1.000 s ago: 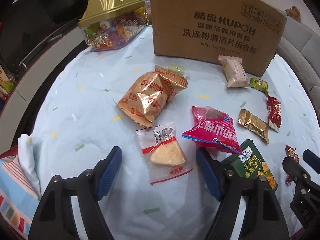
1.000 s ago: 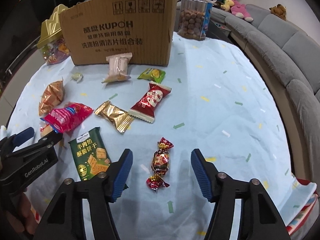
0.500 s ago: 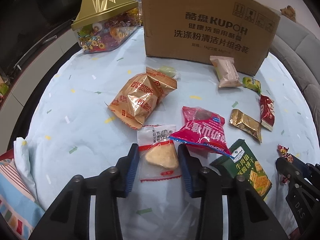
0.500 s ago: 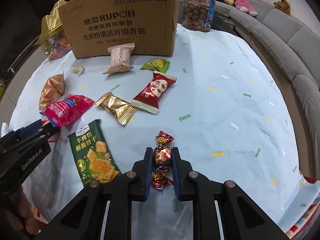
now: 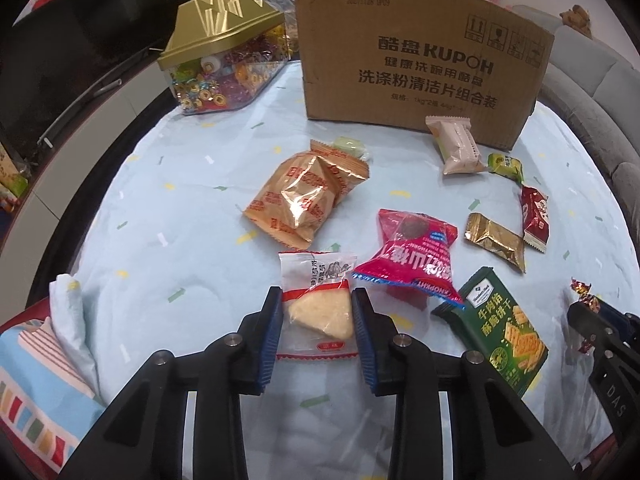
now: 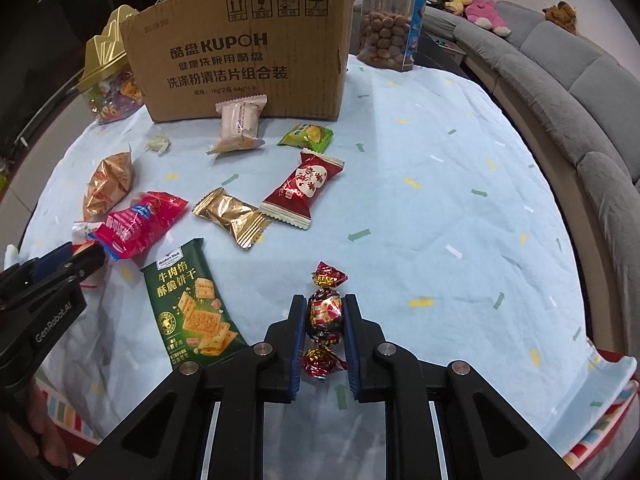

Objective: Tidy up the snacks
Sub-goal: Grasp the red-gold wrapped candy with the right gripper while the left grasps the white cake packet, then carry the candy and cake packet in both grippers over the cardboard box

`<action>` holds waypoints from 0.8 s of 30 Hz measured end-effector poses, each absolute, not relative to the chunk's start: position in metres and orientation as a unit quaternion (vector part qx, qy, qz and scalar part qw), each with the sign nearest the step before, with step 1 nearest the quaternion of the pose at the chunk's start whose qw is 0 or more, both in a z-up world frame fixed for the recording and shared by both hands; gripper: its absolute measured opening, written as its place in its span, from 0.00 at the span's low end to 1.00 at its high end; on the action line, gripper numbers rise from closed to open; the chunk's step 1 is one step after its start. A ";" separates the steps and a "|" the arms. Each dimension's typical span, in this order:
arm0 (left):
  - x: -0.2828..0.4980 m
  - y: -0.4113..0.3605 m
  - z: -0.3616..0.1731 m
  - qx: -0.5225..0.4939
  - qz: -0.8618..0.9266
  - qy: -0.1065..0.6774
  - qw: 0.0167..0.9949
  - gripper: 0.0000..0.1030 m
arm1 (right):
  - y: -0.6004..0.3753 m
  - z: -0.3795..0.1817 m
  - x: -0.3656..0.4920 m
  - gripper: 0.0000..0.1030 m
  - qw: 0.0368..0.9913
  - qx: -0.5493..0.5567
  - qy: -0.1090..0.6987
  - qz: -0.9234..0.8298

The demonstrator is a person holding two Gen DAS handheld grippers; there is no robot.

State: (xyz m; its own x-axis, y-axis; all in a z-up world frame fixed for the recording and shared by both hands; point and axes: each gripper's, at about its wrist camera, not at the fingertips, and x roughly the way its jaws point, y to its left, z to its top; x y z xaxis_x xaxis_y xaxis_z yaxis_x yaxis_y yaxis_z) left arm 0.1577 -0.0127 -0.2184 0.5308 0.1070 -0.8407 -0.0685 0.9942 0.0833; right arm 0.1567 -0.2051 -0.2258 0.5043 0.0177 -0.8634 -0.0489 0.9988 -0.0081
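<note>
The left claw [image 5: 318, 320] has its blue pads [image 5: 270, 332] against both sides of a clear packet with a pale wedge-shaped cake [image 5: 320, 312] inside, and its jaws are closing on it; the packet lies on the table [image 5: 168, 208] just below an orange fortune-biscuit bag [image 5: 300, 200] and beside a pink snack bag [image 5: 412, 260]. The right claw [image 6: 323, 332] is clamped tight on a red-and-gold twist-wrapped candy [image 6: 325, 314] (its twisted ends stick out above and below the pads), to the right of a green cracker packet [image 6: 192, 304]. Farther back, a gold wrapper [image 6: 232, 216], a red packet [image 6: 304, 188], a small green packet [image 6: 306, 136] and a pale pink bar [image 6: 239, 124] lie before the cardboard box [image 6: 244, 52].
</note>
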 end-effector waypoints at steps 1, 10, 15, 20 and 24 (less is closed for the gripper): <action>0.157 -0.011 -0.217 0.021 0.052 0.482 0.874 0.33 | -0.205 -0.224 0.156 0.18 0.868 -0.017 0.496 0.019; 0.145 0.000 -0.195 0.019 0.066 0.468 0.881 0.33 | -0.196 -0.199 0.146 0.18 0.885 -0.033 0.464 0.025; 0.137 0.001 -0.180 0.017 0.066 0.454 0.889 0.33 | -0.194 -0.184 0.141 0.18 0.892 -0.032 0.449 0.026; 0.135 0.002 -0.164 0.016 0.067 0.442 0.894 0.33 | -0.193 -0.168 0.138 0.18 0.898 -0.026 0.437 0.028; 0.134 0.000 -0.149 0.016 0.065 0.432 0.899 0.33 | -0.194 -0.155 0.137 0.18 0.903 -0.020 0.429 0.029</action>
